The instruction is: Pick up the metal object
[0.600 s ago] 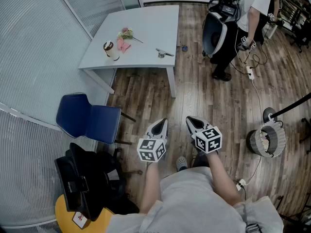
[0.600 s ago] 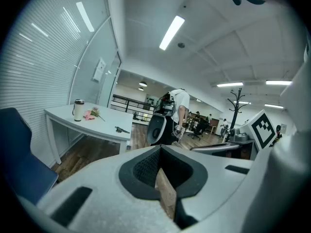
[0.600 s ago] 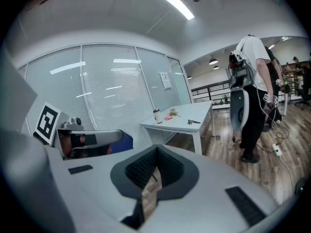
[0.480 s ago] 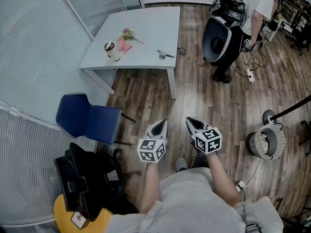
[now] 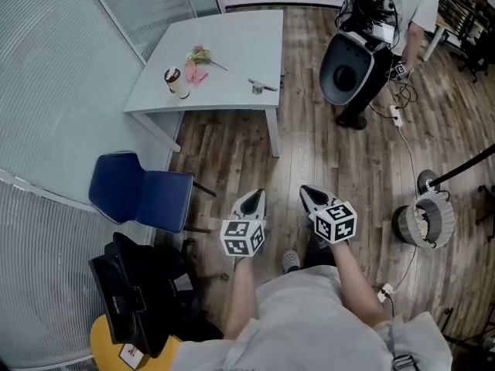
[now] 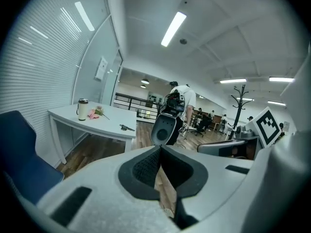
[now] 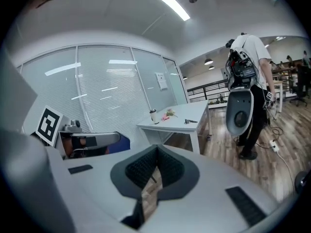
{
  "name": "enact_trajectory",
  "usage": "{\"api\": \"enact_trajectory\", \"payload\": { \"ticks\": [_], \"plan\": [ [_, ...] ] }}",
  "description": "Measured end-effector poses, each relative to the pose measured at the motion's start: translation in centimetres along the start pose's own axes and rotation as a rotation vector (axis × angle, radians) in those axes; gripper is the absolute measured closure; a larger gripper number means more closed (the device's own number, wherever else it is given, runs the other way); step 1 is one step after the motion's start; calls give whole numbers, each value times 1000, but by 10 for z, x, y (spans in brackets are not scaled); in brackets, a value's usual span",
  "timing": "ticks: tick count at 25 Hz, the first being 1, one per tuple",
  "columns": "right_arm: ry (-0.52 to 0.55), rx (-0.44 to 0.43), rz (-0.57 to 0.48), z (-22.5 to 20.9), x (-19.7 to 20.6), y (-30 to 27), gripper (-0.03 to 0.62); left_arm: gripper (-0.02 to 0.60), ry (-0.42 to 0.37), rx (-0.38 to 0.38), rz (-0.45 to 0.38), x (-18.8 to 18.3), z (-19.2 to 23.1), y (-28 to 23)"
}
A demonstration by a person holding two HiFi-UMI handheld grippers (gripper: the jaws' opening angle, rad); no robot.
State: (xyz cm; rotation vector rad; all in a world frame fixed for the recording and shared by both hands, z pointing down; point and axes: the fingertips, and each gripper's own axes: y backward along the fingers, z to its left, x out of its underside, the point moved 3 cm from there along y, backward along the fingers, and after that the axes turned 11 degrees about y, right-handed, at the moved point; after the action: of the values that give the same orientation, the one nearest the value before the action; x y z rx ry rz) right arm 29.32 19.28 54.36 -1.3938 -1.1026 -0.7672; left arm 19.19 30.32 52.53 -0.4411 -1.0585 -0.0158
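A small metal object (image 5: 261, 85) lies near the right front edge of the pale table (image 5: 232, 68); it shows as a dark sliver in the left gripper view (image 6: 127, 127) and in the right gripper view (image 7: 190, 121). Both grippers hang over the wooden floor, far short of the table. My left gripper (image 5: 255, 197) is shut and holds nothing. My right gripper (image 5: 307, 192) beside it is shut and empty too. Their tips meet in the left gripper view (image 6: 160, 148) and the right gripper view (image 7: 156, 148).
On the table stand a cup (image 5: 177, 81) and pink flowers (image 5: 199, 56). A blue chair (image 5: 139, 189) sits left of me, with a black bag (image 5: 143, 292) nearer. A person with a dark machine (image 5: 349, 64) stands right of the table. A round heater (image 5: 423, 222) and cables lie at right.
The person at the back right has shifted further up and right with the dark machine. Both grippers stay nearly where they were, shut.
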Motion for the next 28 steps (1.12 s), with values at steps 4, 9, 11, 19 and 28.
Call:
{"api": "enact_trajectory", "payload": {
  "ticks": [4, 9, 11, 19, 28],
  "plan": [
    [-9, 2, 3, -2, 2, -4, 597, 571, 8, -2, 1, -1, 6, -4],
    [0, -19, 22, -4, -1, -21, 566, 567, 23, -19, -8, -9, 20, -14],
    [1, -30, 31, -7, -3, -29, 556, 535, 29, -22, -8, -12, 25, -21],
    [-15, -65, 41, -29, -17, -76, 470, 479, 17, -52, -18, -32, 55, -51],
    [-31, -120, 62, -53, -37, -130, 447, 440, 37, -65, 15, -54, 82, -95]
  ]
}}
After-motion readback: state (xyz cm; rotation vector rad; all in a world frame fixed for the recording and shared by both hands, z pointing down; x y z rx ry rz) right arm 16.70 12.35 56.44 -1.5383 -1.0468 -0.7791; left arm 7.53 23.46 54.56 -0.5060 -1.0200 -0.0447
